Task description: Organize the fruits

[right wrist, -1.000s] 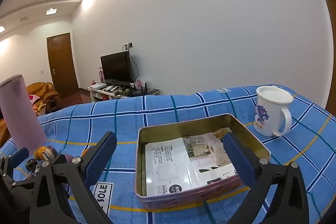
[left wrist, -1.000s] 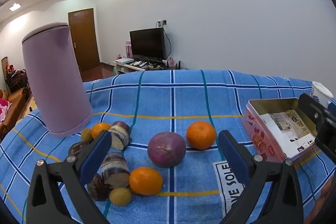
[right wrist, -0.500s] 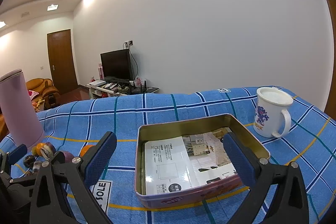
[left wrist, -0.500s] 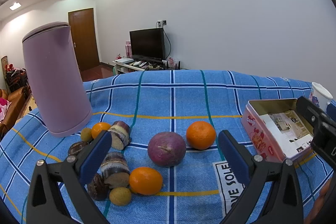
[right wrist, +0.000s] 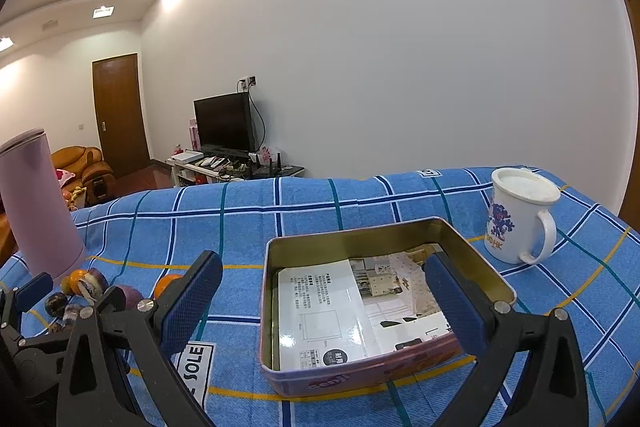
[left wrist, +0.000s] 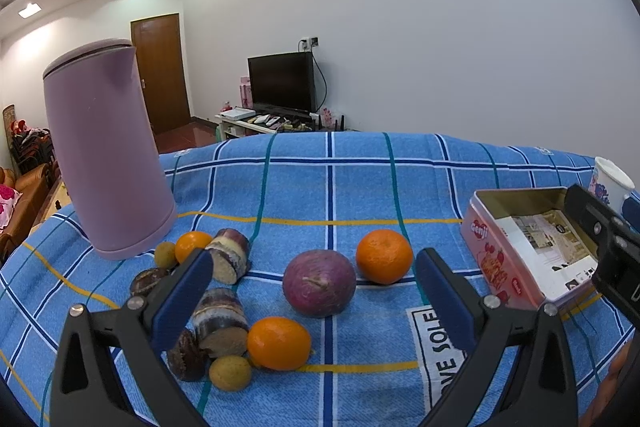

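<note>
We hold our left claw [left wrist: 312, 291] wide open and empty over the loose fruit, framing the purple fruit [left wrist: 319, 283]; our right claw [right wrist: 322, 301], equally agape, waits over the tin [right wrist: 384, 311] meant to receive it.

Wide-spread left gripper [left wrist: 314, 297] hovers over a crowded patch: purple fruit [left wrist: 319, 283] between the fingers, oranges [left wrist: 384, 256] just beyond and nearer, cane chunks [left wrist: 221, 322] packed at the left finger. Tall pink kettle [left wrist: 105, 151] walls off the far left. Bare cloth [left wrist: 328, 187] lies behind the fruit; the open tin [right wrist: 340, 239] has a white mug [right wrist: 520, 219] just beside its right corner.
</note>
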Demonstrator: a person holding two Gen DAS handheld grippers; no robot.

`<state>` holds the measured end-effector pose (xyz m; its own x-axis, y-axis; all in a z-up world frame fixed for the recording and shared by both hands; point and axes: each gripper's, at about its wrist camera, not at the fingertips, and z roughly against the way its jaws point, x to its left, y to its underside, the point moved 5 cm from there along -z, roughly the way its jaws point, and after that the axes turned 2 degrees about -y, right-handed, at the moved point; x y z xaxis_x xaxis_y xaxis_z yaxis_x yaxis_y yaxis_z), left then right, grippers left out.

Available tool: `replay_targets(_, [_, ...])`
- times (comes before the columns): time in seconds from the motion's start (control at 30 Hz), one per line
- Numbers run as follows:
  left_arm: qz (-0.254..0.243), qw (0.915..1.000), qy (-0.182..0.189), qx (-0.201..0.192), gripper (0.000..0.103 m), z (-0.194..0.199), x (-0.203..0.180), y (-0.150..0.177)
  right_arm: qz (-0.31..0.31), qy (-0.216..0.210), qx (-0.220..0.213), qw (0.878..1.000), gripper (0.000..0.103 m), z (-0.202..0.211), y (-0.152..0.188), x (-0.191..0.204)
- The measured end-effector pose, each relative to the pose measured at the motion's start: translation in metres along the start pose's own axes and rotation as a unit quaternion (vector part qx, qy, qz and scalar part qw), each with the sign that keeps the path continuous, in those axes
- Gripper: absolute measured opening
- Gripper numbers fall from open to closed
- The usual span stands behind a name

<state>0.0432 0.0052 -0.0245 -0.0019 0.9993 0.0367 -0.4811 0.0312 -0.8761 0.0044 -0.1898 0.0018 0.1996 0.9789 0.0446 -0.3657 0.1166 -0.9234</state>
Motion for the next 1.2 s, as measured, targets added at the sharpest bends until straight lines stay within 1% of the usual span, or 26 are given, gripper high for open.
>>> replay_targets(1.2, [0.001,1.0,0.0,0.002,0.103,-0.0016,0.0011,0.0015,0.002,-0.003,0.0,1.0,0.102,0.0003,0.0015,0.0026])
